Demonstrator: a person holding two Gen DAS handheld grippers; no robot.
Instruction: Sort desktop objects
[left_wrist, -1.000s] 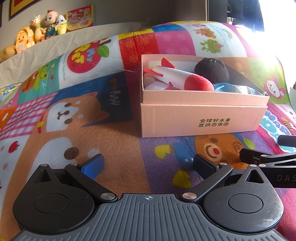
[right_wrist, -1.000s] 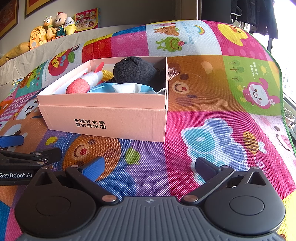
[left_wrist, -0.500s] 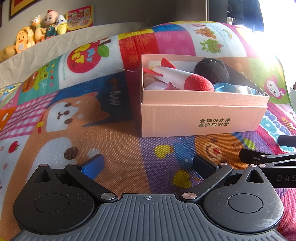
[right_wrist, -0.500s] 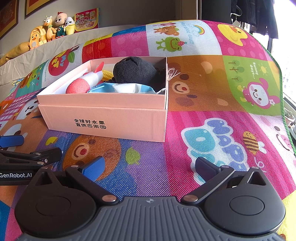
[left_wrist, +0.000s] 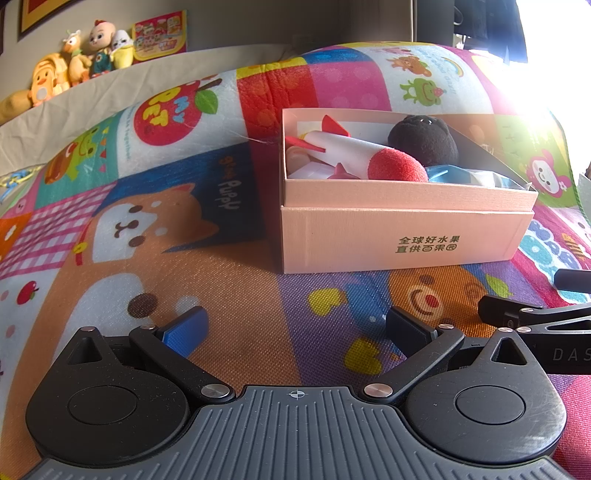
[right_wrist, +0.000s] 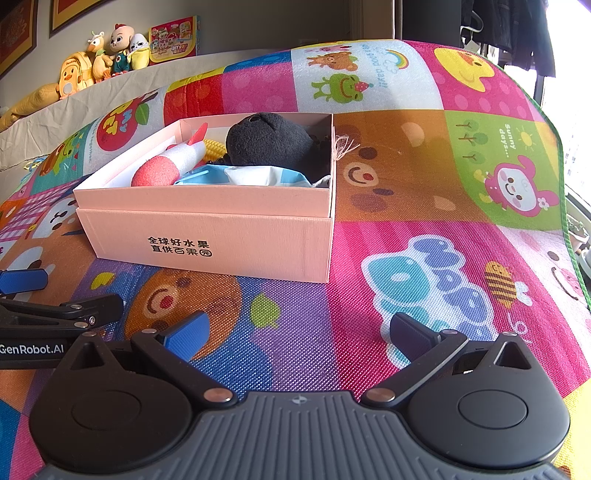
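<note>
Pink cardboard box (left_wrist: 402, 225) packed with toys

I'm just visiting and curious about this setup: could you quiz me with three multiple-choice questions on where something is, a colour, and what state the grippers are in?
1. Where is the rocket?
A. in the box
B. on the mat
C. in a gripper

2. What colour is the rocket's nose?
A. blue
B. red
C. yellow

3. The left gripper and right gripper are:
A. both shut
B. one holding a toy
C. both open, empty

Answers: 1 A, it lies inside beside the black plush. 2 B, the rounded tip is red. 3 C, fingers spread wide with only mat between.
</note>
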